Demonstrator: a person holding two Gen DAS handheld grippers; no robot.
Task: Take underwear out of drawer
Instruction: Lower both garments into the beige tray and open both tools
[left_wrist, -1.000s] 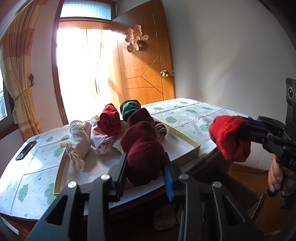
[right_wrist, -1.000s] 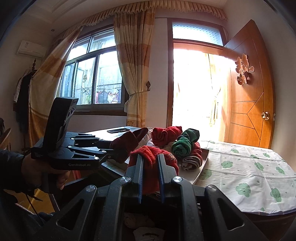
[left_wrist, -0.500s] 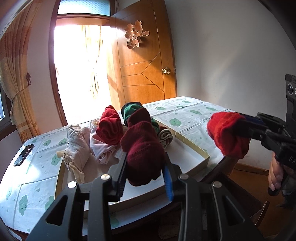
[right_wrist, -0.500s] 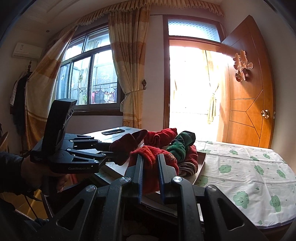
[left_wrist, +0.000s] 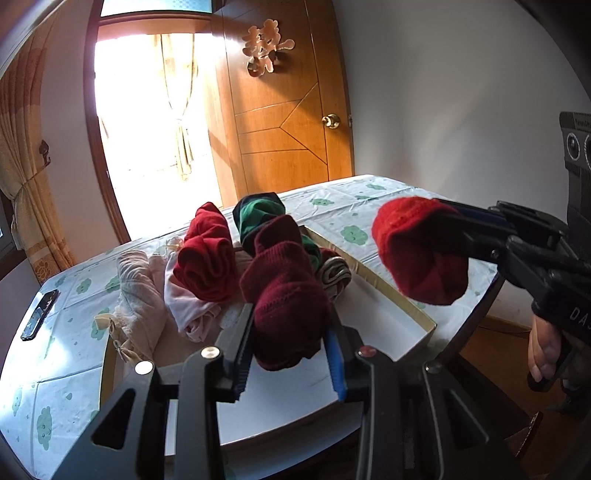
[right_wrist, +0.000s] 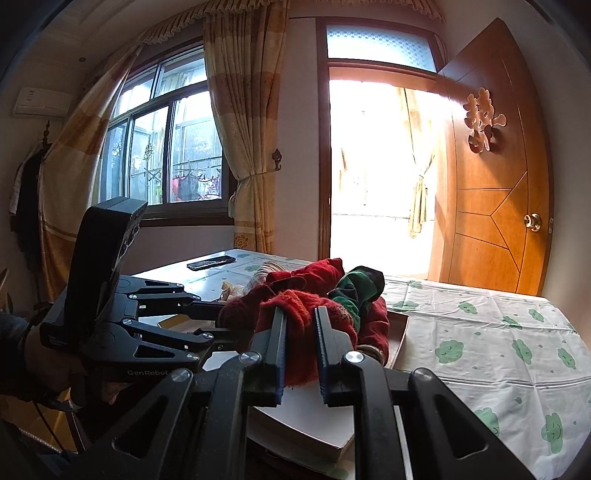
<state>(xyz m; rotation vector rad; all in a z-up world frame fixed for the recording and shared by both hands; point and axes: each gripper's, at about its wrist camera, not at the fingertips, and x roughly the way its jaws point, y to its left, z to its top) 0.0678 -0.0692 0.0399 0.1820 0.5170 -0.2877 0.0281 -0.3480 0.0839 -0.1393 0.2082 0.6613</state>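
Note:
My left gripper is shut on a dark red rolled underwear, held just above the shallow white drawer on the table. My right gripper is shut on a bright red roll, which the left wrist view shows in the air at the right, past the drawer's corner. Left in the drawer are a red roll, a green and black roll, a striped grey roll and pale pink and beige pieces. In the right wrist view the left gripper stands close on the left.
The table wears a white cloth with green clouds. A black phone lies near its far left edge. A wooden door and a bright doorway stand behind. A person's hand holds the right gripper.
Both grippers have carried their rolls forward and a little up, so the drawer and table sit closer and lower in both views. Both grips are unchanged.

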